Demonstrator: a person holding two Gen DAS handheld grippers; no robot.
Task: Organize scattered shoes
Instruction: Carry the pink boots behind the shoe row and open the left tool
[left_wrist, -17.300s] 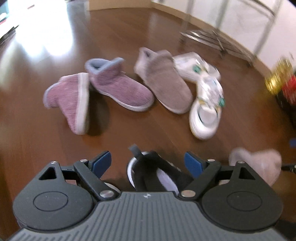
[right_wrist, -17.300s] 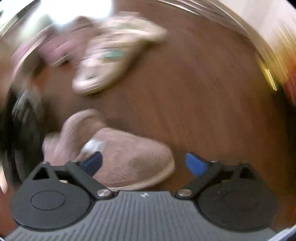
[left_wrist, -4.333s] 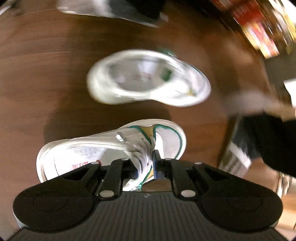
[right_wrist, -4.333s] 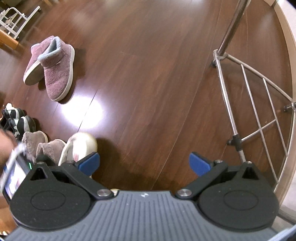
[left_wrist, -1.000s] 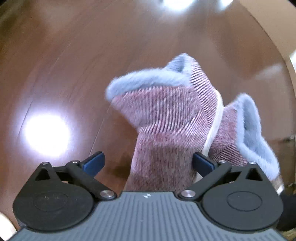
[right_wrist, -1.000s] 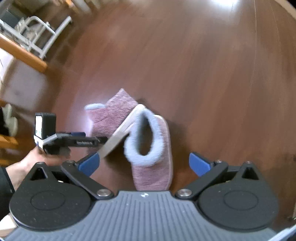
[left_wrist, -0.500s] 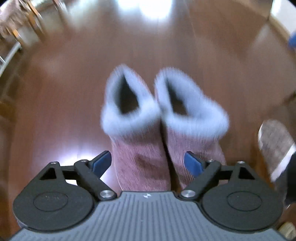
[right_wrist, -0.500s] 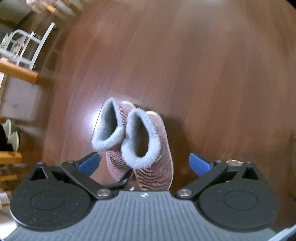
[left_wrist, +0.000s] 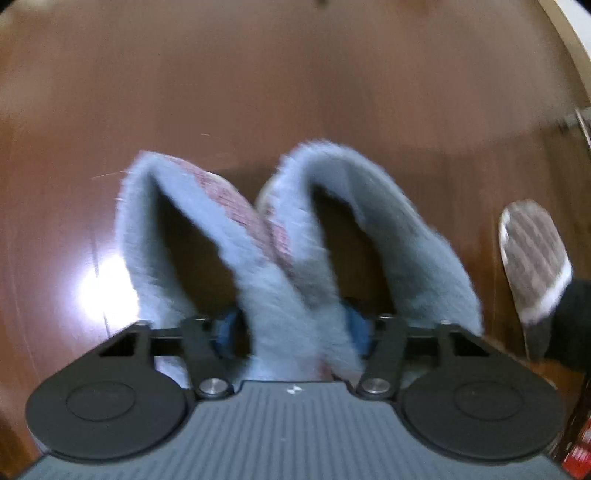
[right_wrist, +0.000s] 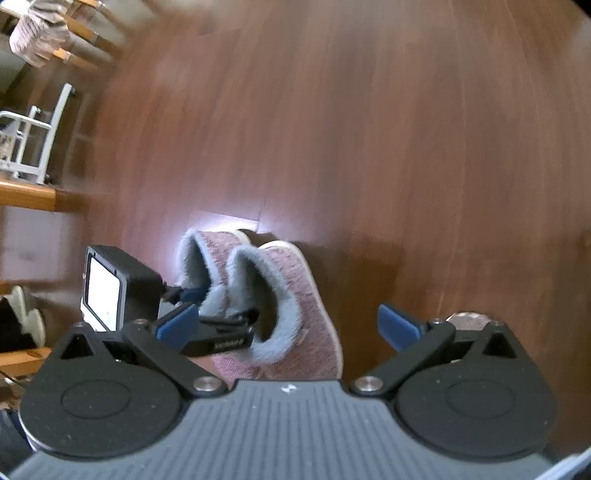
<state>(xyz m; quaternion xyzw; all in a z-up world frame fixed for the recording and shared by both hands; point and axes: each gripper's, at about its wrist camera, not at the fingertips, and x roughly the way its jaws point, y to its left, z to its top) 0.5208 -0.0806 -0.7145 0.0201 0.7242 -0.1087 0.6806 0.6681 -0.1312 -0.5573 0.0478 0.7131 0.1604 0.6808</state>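
Slipper boots (right_wrist: 280, 295) on wooden floor (right_wrist: 369, 129)

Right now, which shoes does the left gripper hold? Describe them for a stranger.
On the dark wooden floor, near a bright glare patch, stands a pair of pink slippers side by side. Only they have fluffy blue-grey collars, pinched together by the left gripper.

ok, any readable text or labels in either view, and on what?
None legible.
Left gripper, white print on its black bar: too blurred to read.
Red item at the frame edge: print blurred.
Slippers: no label visible.
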